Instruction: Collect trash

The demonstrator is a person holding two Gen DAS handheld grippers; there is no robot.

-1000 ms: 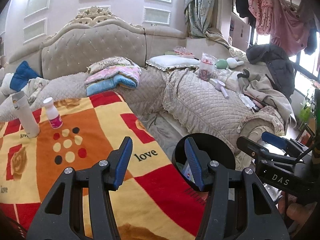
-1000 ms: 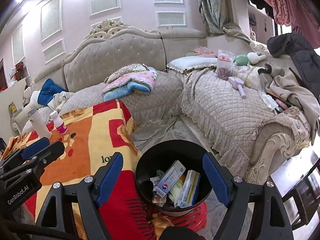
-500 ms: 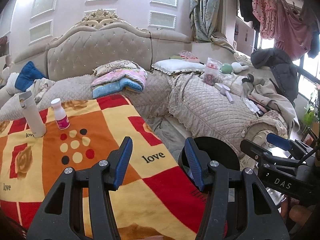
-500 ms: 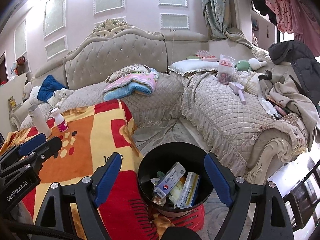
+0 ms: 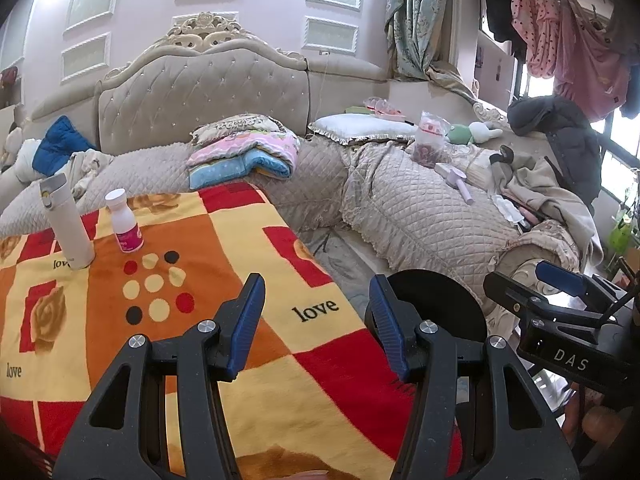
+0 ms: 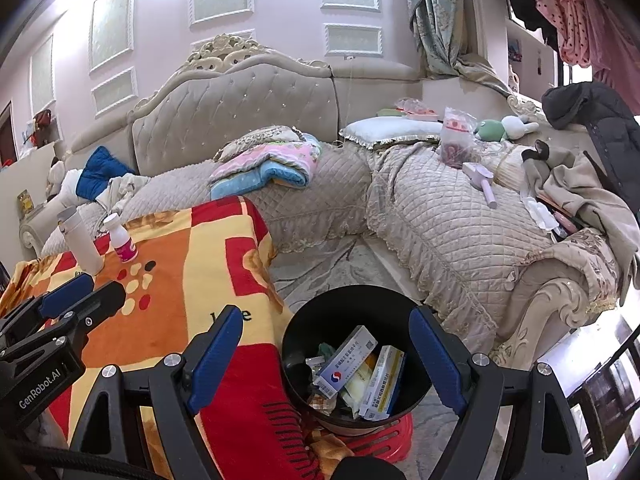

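Our right gripper (image 6: 324, 356) hangs released over the bin (image 6: 412, 396) of boxes. Our left gripper (image 5: 316, 324), nearer, empty, gapes toward the bottle (image 5: 124, 222) standing upright ahead-left on the counter (image 5: 248, 248), beside the flask (image 5: 66, 224).

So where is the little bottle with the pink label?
The small white plastic bottle with the pink label stands upright on the red, orange and yellow blanket, at the left of both views, just right of the tall white cylindrical flask.
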